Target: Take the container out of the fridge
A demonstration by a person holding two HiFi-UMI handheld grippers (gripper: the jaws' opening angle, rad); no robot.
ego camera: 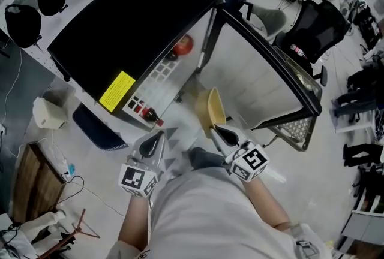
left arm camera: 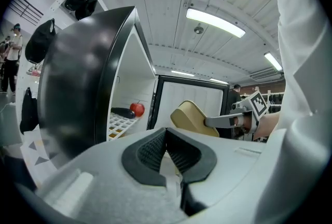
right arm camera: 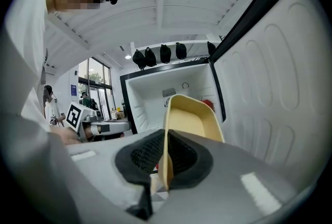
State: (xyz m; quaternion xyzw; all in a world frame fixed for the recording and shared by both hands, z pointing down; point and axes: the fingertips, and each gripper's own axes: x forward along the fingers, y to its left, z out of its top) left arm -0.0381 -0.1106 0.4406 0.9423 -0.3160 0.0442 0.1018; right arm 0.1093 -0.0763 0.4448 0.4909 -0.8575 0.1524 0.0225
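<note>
**Right gripper** (right arm camera: 165,141): the jaws were closed on one side wall of the yellow container (right arm camera: 193,120). In the right gripper view the wall stood pinched on edge between the two dark pads.

**Container:** it was held clear of the fridge (ego camera: 120,33), in the air in front of the open cabinet. In the head view it sat just below the frame centre, between the cabinet mouth and the person's torso. It was turned on its side, with the hollow facing the open door (ego camera: 264,81) at centre right. No contents could be seen in the hollow.

**Left gripper** (left arm camera: 166,134): the pads met at their tips with nothing between them. In the head view it sat at lower left of centre, beside the right gripper and apart from the container.

**Fridge:** it was a black cabinet with a white interior, occupying the upper left of the head view. Its door stood fully open to the right. A yellow label (ego camera: 117,91) was fixed to the cabinet's outer face.

**Items remaining inside:**
- a red round fruit (left arm camera: 137,109) on a shelf;
- a dark oblong item (left arm camera: 121,112) just beside the fruit, which could not be identified;
- a dark bottle with a red cap (ego camera: 148,113) at the lower edge of the opening.
</note>
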